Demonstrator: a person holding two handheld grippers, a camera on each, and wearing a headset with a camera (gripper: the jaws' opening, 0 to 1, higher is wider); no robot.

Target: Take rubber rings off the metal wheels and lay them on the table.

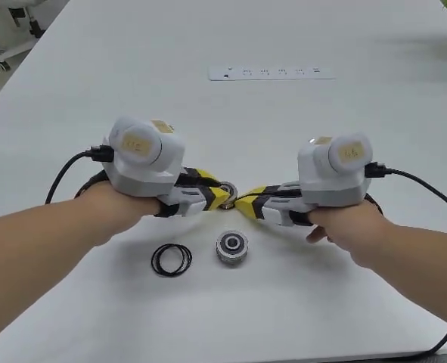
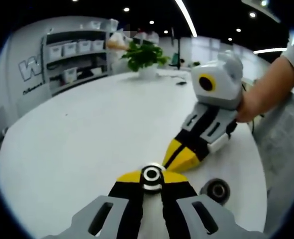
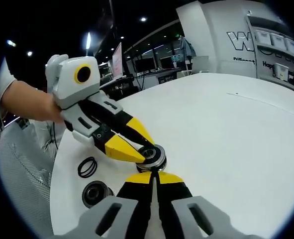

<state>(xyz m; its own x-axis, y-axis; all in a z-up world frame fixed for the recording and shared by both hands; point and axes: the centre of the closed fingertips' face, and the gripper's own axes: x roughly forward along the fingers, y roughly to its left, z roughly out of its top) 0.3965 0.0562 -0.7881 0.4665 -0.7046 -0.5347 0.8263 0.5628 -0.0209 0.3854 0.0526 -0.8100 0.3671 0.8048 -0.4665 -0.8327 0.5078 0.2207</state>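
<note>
My left gripper (image 1: pixel 223 195) is shut on a small metal wheel (image 1: pixel 228 190) and holds it above the white table (image 1: pixel 299 113). In the left gripper view the wheel (image 2: pixel 152 174) sits between the yellow tips. A black rubber ring (image 3: pixel 159 158) runs around its rim. My right gripper (image 3: pixel 152 175) is shut, and its tips touch the lower edge of that ring; I cannot tell if they pinch it. A second wheel (image 1: pixel 231 247) lies flat on the table below the grippers. Loose black rubber rings (image 1: pixel 171 259) lie to its left.
A white power strip (image 1: pixel 271 72) lies farther back on the table. Black cables (image 1: pixel 64 175) trail from both grippers. A potted plant (image 2: pixel 146 56) stands at the table's far end, with shelves (image 2: pixel 72 55) behind it.
</note>
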